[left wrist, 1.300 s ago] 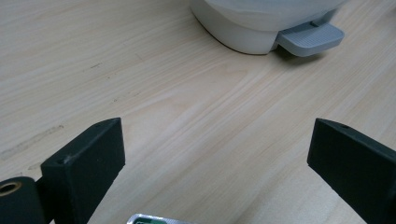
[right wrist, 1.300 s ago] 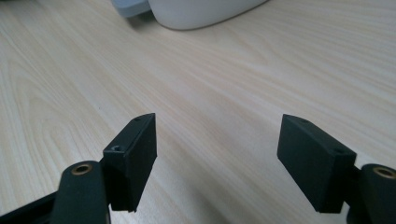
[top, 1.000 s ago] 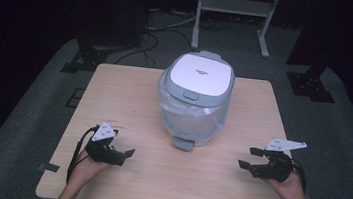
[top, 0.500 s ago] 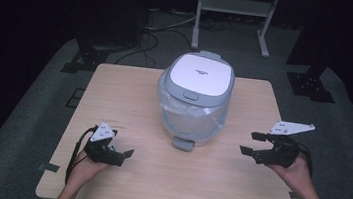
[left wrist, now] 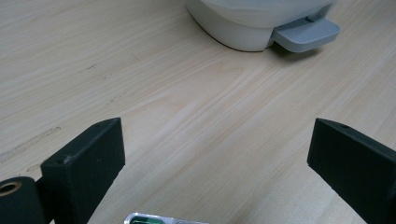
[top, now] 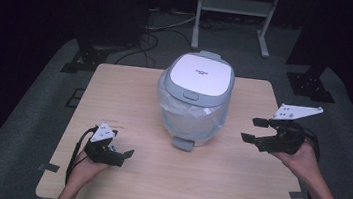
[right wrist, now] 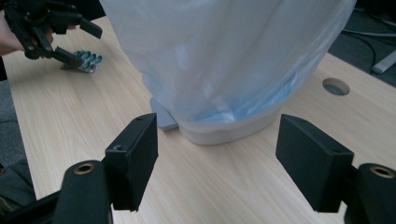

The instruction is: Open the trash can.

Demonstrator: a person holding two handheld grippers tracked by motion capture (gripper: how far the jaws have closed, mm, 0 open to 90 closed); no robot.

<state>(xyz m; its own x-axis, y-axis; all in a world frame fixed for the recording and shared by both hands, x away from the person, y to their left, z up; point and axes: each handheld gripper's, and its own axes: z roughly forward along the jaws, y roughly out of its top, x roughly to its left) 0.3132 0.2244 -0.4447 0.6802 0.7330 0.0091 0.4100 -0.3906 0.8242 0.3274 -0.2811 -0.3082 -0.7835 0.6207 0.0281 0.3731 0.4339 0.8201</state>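
A small pedal bin (top: 195, 99) with a white lid and a clear plastic liner stands mid-table, its grey pedal (top: 183, 143) facing the front edge. My left gripper (top: 121, 154) rests low on the table at the front left, open, with nothing between its jaws. A green blister pack (left wrist: 161, 218) lies on the wood just under it, seen beside its jaw as the blister pack (right wrist: 87, 60) in the right gripper view. My right gripper (top: 252, 130) hovers open to the right of the bin, jaws pointing at the liner (right wrist: 224, 60).
The wooden table (top: 129, 99) has a round cable hole (right wrist: 335, 86) behind the bin. A metal rack (top: 232, 8) and cables stand on the dark floor beyond the table. Bare wood lies between both grippers and the bin.
My right gripper has risen off the table and moved a little away from the front edge, still open. The left gripper and the bin have stayed put.
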